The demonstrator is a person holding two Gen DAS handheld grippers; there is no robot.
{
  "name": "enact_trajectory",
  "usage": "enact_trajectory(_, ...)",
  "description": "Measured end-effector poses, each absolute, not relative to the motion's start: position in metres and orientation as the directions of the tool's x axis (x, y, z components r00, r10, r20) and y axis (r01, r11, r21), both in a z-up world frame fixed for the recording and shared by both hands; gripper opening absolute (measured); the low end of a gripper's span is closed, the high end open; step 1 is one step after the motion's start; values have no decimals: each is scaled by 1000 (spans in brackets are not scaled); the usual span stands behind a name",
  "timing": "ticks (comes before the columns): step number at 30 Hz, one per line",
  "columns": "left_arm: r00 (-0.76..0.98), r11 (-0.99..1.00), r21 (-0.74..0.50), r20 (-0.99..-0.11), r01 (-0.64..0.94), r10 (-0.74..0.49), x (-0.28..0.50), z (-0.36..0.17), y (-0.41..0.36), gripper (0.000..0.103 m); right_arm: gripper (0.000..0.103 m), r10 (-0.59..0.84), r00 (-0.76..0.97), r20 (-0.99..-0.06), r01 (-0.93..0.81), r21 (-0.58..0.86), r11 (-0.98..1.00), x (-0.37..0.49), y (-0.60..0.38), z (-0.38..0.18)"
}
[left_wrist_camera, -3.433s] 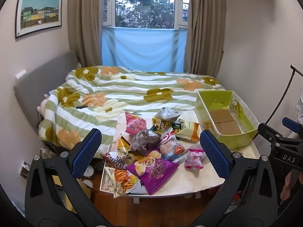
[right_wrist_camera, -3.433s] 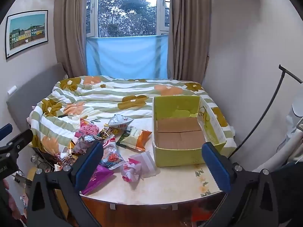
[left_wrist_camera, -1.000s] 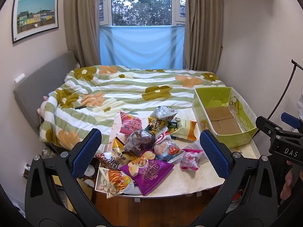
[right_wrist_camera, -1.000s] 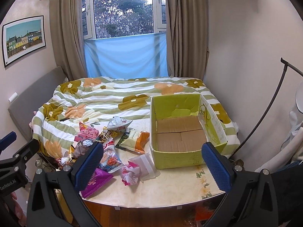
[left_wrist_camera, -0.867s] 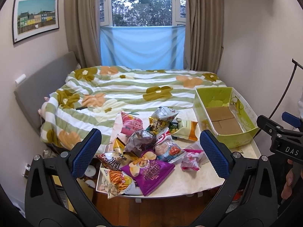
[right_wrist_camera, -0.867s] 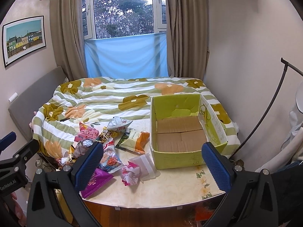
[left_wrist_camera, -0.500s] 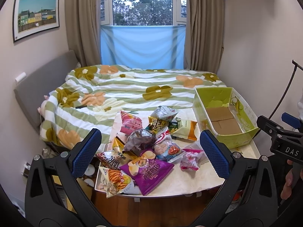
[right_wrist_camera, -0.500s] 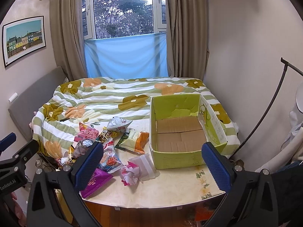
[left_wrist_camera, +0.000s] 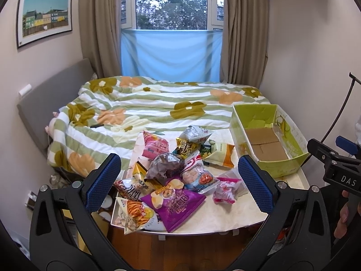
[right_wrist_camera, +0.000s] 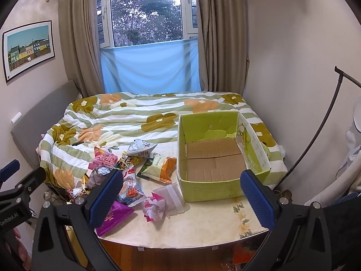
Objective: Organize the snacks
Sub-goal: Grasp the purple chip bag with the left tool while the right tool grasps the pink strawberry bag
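From the left wrist I see my left tongs (left_wrist_camera: pixel 180 186) spread wide above crinkly snack packets (left_wrist_camera: pixel 173 176) heaped on the pale surface (left_wrist_camera: pixel 237 214). From the right wrist, my right tongs (right_wrist_camera: pixel 181 197) gape before the green cardboard box (right_wrist_camera: pixel 212 187) beside them.

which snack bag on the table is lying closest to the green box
The green-and-orange bag: it lies just left of the green box, while the silver, pink and purple bags sit farther left in the pile.

A loose heap of crinkled snack bags (left_wrist_camera: pixel 178 176), among them a purple chip bag (left_wrist_camera: pixel 174 203) and a pink packet (right_wrist_camera: pixel 154 206), lies on the surface's left half, beside an open, empty green cardboard box (right_wrist_camera: pixel 216 155) standing upright at right.
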State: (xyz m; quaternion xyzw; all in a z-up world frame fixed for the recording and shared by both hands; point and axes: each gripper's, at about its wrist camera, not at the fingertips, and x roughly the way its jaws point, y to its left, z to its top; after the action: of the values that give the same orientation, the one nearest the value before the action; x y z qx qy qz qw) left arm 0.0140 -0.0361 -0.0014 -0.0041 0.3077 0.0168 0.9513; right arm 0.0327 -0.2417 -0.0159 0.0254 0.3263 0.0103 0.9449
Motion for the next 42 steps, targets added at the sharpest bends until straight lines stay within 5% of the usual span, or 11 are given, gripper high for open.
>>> enact_trajectory(22, 532, 998, 63, -846, 23, 42, 86, -153, -40, 102, 103, 231, 551, -802, -76, 228, 971, 95, -254, -145)
enact_trajectory(33, 446, 930, 239, -890, 280, 94, 127, -221, -43, 102, 103, 295, 402, -867, -48, 302, 952, 126, -218, -213)
enact_trajectory(42, 324, 907, 174, -945, 385, 44, 164, -261, -34, 102, 96, 309, 349, -885, 14, 334, 942, 148, -200, -240)
